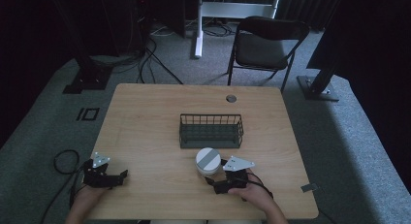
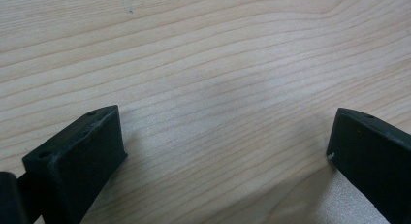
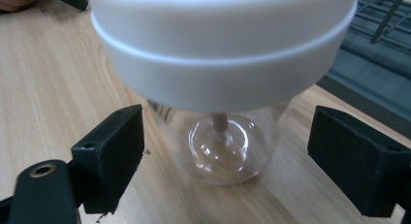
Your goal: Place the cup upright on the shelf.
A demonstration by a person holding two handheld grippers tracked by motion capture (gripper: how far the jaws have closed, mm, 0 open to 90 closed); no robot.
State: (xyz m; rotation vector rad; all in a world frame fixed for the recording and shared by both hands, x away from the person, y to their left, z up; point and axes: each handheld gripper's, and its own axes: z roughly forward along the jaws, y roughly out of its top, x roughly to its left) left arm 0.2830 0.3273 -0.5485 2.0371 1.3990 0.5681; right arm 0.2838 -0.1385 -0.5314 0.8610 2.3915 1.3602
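A clear jar (image 1: 208, 160) with a white lid and a grey stripe across the lid stands upright on the wooden table (image 1: 145, 132), just in front of a dark wire basket (image 1: 211, 131). My right gripper (image 1: 215, 171) is open at the jar's near right side. In the right gripper view the jar (image 3: 223, 64) stands between the jaws of the right gripper (image 3: 228, 146), with a gap on each side and neither touching it. My left gripper (image 1: 121, 175) rests open near the table's front left. Bare wood shows between the jaws of the left gripper (image 2: 225, 136).
The basket (image 3: 373, 49) sits just behind the jar and holds nothing I can see. A round cable hole (image 1: 231, 98) lies near the table's far edge. Beyond the table stand a black folding chair (image 1: 266, 40), stand bases and floor cables.
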